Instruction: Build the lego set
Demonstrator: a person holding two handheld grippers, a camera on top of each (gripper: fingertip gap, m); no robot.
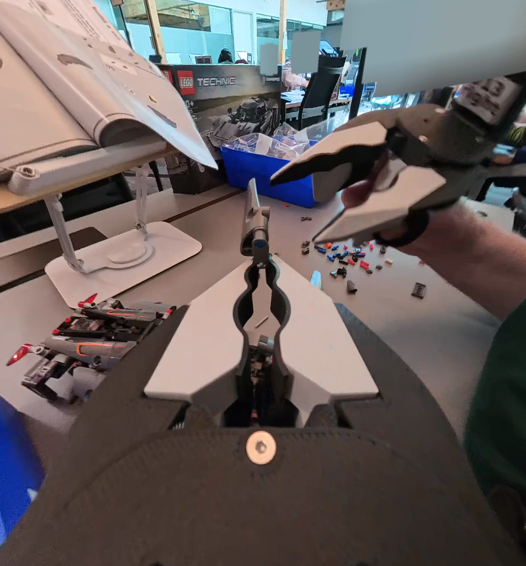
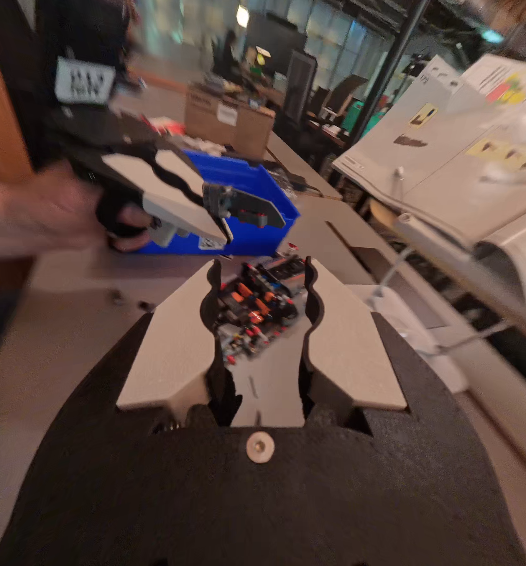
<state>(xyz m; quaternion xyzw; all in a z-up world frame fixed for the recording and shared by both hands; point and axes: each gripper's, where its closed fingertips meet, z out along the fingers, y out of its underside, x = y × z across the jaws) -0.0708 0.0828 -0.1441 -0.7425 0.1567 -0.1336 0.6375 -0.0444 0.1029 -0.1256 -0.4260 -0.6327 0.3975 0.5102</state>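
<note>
My left gripper [image 1: 260,262] is shut on a grey Lego panel piece [image 1: 253,214] and holds it upright above the table. In the right wrist view the left gripper [image 2: 219,218] shows at the left with the same dark grey panel [image 2: 255,206] sticking out to the right. My right gripper [image 2: 261,262] is open and empty, and hovers over the partly built dark model with orange and red parts [image 2: 255,306]. In the left wrist view the right gripper [image 1: 292,211] is open, to the upper right of the held piece. The model [image 1: 96,333] lies at the left on the table.
Several small loose pieces [image 1: 347,257] lie at the right. A blue bin [image 1: 264,174] with plastic bags stands behind, with the set's box [image 1: 234,98] beyond it. An open instruction book [image 1: 72,92] rests on a white stand [image 1: 124,251] at the left. A person's forearm [image 1: 470,245] enters from the right. My hands' fingertips stand some 5 cm from each other.
</note>
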